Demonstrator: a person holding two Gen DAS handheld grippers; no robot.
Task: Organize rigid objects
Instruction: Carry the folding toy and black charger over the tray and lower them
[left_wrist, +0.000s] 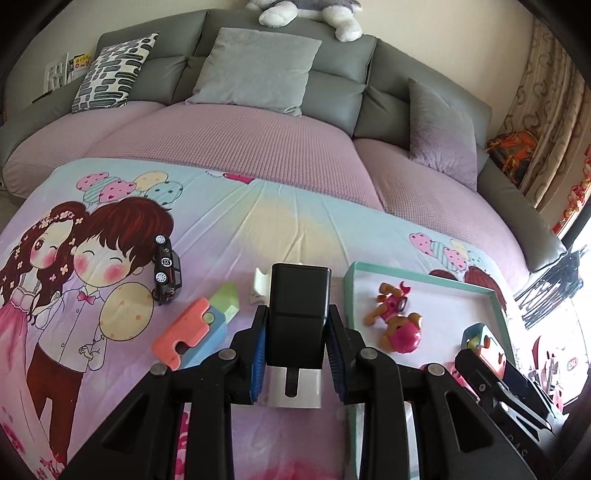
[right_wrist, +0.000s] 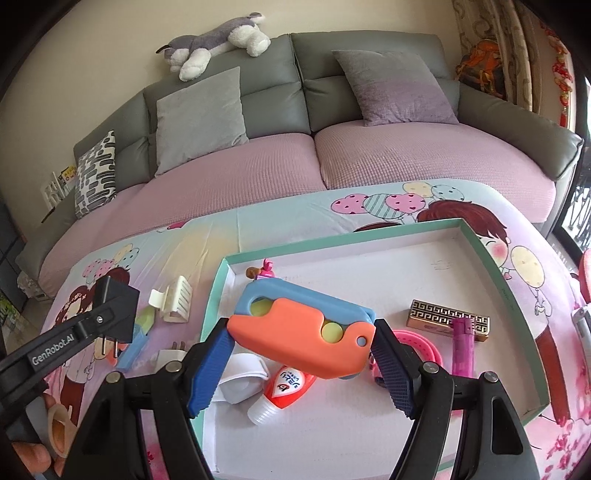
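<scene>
My left gripper (left_wrist: 297, 326) is shut on a black plug adapter (left_wrist: 298, 314) and holds it above the cartoon-print sheet, left of the green-rimmed tray (left_wrist: 496, 310). It also shows in the right wrist view (right_wrist: 116, 306). My right gripper (right_wrist: 303, 345) is shut on an orange and blue toy (right_wrist: 303, 332) and holds it over the tray (right_wrist: 491, 258). In the tray lie a pink toy dog (left_wrist: 395, 317), a gold patterned box (right_wrist: 448, 319), a purple lighter (right_wrist: 462, 350), a red and white tube (right_wrist: 284, 391) and a pink band (right_wrist: 417, 347).
On the sheet left of the tray lie another orange and blue toy (left_wrist: 192, 334), a black toy car (left_wrist: 168, 273) and a white hair claw (right_wrist: 173, 299). A grey sofa (left_wrist: 258, 122) with cushions stands behind. Curtains (left_wrist: 550, 110) hang at the right.
</scene>
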